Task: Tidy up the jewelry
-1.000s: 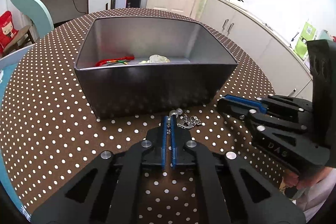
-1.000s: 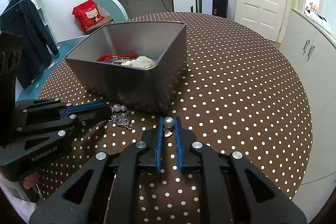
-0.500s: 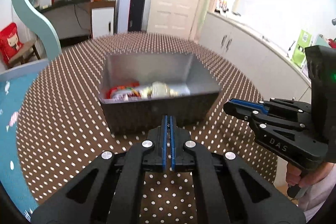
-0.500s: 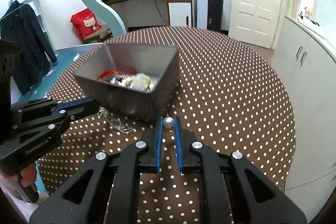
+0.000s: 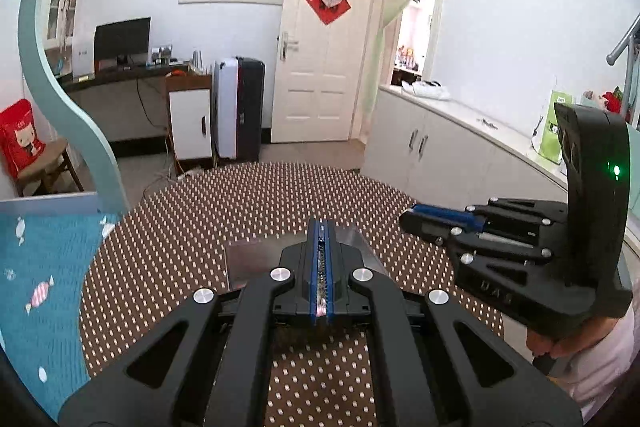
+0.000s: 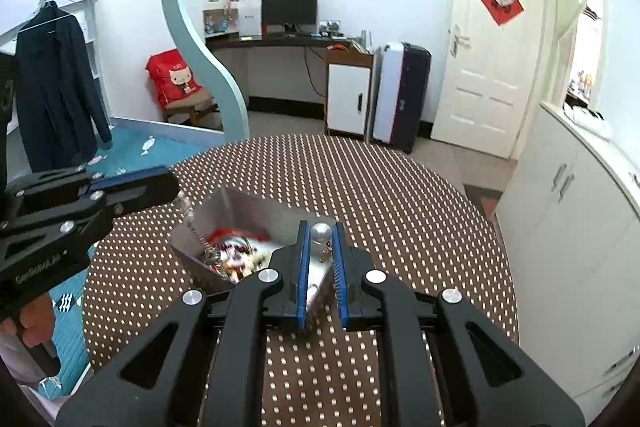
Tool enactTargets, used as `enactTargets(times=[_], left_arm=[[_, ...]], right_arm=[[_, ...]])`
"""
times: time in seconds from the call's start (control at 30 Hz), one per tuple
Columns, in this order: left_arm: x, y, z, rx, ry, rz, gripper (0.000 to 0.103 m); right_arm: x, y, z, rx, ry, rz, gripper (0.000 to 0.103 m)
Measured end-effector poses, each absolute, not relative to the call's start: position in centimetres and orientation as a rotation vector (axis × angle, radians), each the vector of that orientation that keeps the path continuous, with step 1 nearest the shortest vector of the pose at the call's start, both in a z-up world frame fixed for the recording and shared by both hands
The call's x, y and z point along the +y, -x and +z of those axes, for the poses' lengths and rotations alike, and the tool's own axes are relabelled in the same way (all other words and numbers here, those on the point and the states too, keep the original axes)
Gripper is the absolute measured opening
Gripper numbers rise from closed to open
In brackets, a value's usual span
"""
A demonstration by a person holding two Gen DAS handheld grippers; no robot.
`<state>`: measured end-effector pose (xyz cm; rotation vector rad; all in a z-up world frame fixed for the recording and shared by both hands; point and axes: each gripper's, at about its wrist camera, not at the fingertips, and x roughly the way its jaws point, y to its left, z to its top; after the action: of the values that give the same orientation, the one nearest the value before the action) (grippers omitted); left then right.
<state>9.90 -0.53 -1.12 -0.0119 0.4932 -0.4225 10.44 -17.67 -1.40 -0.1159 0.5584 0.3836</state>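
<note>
While both tongs hang above open silver metal box (image 6: 256, 211) on brown dotted table (image 6: 420, 195): left gripper (image 5: 320, 239) clenched on silver chain (image 6: 196, 227), dangling vertical over box's left end; right gripper (image 6: 319, 227) grasps pearl-like bead earring (image 6: 321, 233) above near-right corner. Both drops lie straight down.

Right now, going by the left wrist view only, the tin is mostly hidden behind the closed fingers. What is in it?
Observer: The right wrist view shows a red cord and pale beads inside the tin.
Operator: Is the other gripper carrying anything?
Observer: Yes. The right gripper pinches an earring with a silvery ball, above the tin.
Operator: And the chain?
Observer: The chain dangles from the left gripper over the tin's left corner.
</note>
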Motion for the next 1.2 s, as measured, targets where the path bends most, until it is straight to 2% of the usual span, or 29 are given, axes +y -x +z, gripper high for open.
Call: enactTargets(times=[0.1,0.23,0.27,0.3,0.33,0.37,0.47,0.53,0.57,0.67,0.73,0.8,0.9,0.97,1.03,1.2], left_arm=[[-0.4,-10.4,-0.8,0.484,0.019,-0.427,0.002],[-0.7,-12.5,-2.2,0.56,0.033,-0.395,0.003],[-0.8,-12.9,-2.7,0.585,0.03,-0.388,0.005],[-0.9,-13.2,-3.1,0.601,0.029,-0.377,0.008],[-0.8,-13.4,-3.4,0.614,0.029,-0.37,0.019],[-0.8,-13.5,-3.7,0.621,0.031,-0.363,0.033],[-0.3,-13.7,-4.0,0.624,0.043,-0.349,0.035],[0.0,-13.7,-3.9,0.624,0.045,-0.335,0.036],[0.1,-13.6,-3.8,0.623,0.045,-0.327,0.044],[0.4,-13.0,-3.3,0.618,0.056,-0.306,0.056],[0.4,-12.8,-2.9,0.632,0.059,-0.285,0.056],[0.2,-12.4,-2.6,0.633,0.048,-0.266,0.056],[0.0,-11.5,-1.8,0.622,0.051,-0.253,0.057],[0.0,-10.7,-1.3,0.611,0.051,-0.245,0.065],[-0.1,-9.9,-0.7,0.594,0.049,-0.226,0.066],[-0.3,-8.0,0.3,0.564,0.033,-0.201,0.068]], right_arm=[[-17.1,-10.9,-1.3,0.551,0.124,0.398,0.01],[-16.5,-11.6,-2.3,0.59,0.119,0.442,0.011],[-16.4,-11.8,-2.6,0.599,0.114,0.444,0.02],[-16.5,-12.0,-2.7,0.608,0.099,0.441,0.026],[-16.6,-12.2,-2.8,0.617,0.08,0.437,0.033],[-16.9,-12.4,-2.8,0.625,0.063,0.427,0.033],[-17.2,-12.0,-2.3,0.619,0.06,0.404,0.034],[-17.5,-11.8,-2.0,0.614,0.05,0.399,0.037],[-17.6,-11.6,-1.8,0.612,0.049,0.39,0.041],[-17.9,-11.1,-1.4,0.603,0.045,0.358,0.051],[-18.1,-10.8,-1.0,0.592,0.03,0.349,0.056],[-18.2,-10.1,-0.5,0.576,0.017,0.351,0.057],[-18.1,-9.0,0.4,0.54,0.028,0.341,0.069],[-18.0,-8.2,1.1,0.517,0.035,0.324,0.077],[-18.0,-7.5,1.7,0.497,0.04,0.322,0.082],[-18.2,-5.7,2.6,0.454,0.043,0.3,0.089]])
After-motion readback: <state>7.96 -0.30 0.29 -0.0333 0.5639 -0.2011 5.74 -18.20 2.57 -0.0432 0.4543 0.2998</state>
